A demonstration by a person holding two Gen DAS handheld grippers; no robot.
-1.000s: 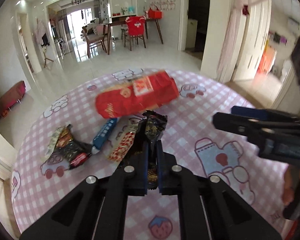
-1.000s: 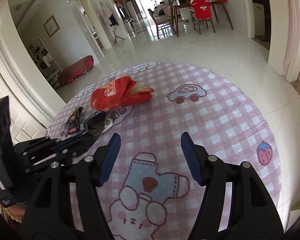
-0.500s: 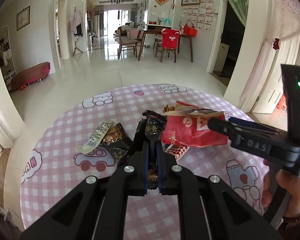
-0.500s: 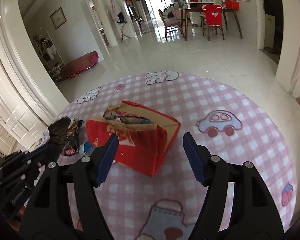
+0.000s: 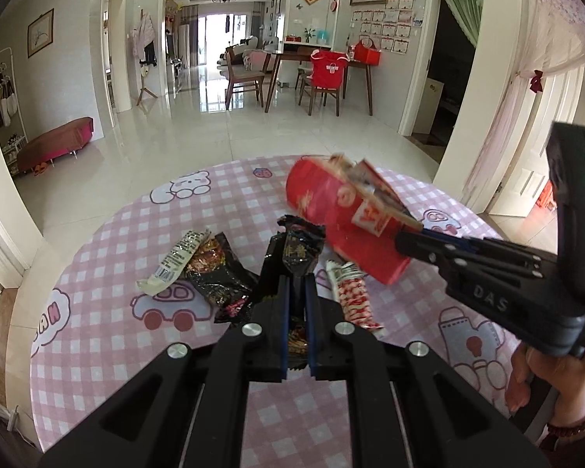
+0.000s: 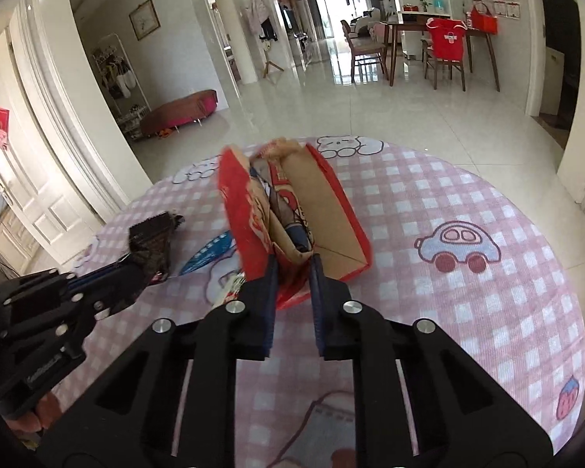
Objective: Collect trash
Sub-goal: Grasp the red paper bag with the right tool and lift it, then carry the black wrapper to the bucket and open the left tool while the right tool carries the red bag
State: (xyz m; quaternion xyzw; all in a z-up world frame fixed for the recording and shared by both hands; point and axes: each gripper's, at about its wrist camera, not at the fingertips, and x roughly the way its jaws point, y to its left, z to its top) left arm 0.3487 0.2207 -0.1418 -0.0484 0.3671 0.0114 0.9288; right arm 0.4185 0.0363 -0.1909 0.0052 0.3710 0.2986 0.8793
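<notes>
My left gripper is shut on a black snack wrapper and holds it above the pink checked tablecloth. My right gripper is shut on the rim of a red paper bag, lifted and tilted, its brown inside showing with trash in it. The bag also shows in the left wrist view, just right of the held wrapper. The left gripper with the black wrapper shows left of the bag in the right wrist view.
Loose wrappers lie on the cloth: a white and gold one, a black and red one, a red and white one, a blue one. Tiled floor lies beyond the round table's edge.
My right gripper closed on the red bag's rim and lifted it toward the left gripper. The left gripper kept hold of the black wrapper.
</notes>
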